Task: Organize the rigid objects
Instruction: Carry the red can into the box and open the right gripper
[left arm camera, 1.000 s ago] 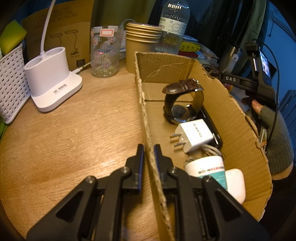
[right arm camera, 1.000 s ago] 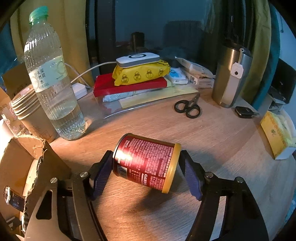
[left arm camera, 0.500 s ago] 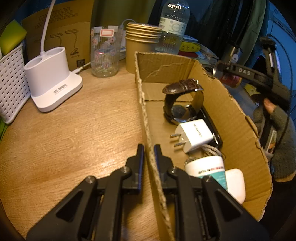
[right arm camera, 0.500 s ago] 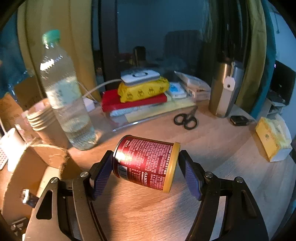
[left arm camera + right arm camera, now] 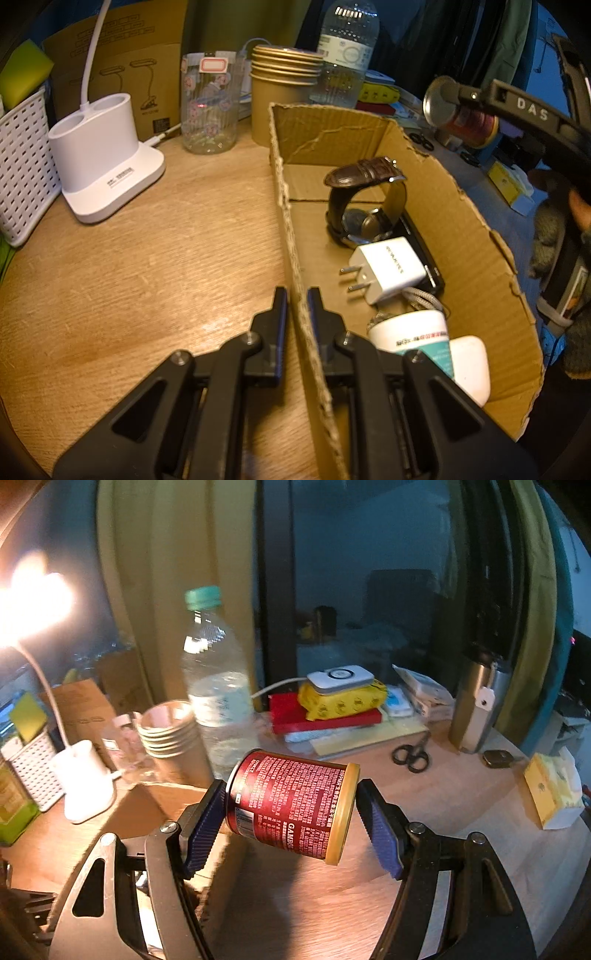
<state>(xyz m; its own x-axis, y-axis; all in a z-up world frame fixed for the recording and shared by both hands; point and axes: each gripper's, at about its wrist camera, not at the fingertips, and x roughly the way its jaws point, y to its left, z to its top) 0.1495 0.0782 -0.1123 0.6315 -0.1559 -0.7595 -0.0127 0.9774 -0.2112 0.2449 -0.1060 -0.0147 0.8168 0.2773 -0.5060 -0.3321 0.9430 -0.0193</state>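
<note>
My left gripper is shut on the near left wall of an open cardboard box on the wooden table. The box holds a brown-strap watch, a white plug adapter, a white and teal jar and a white case. My right gripper is shut on a red can with a yellow lid, held sideways in the air above the box's far right side. The can also shows in the left wrist view.
A white lamp base, a white basket, a clear cup, stacked paper cups and a water bottle stand behind the box. Scissors, a steel flask, a tissue pack and stacked packets lie to the right.
My right gripper has lifted the red can off the table and carried it up and left toward the box. My left gripper has kept its hold on the box wall.
</note>
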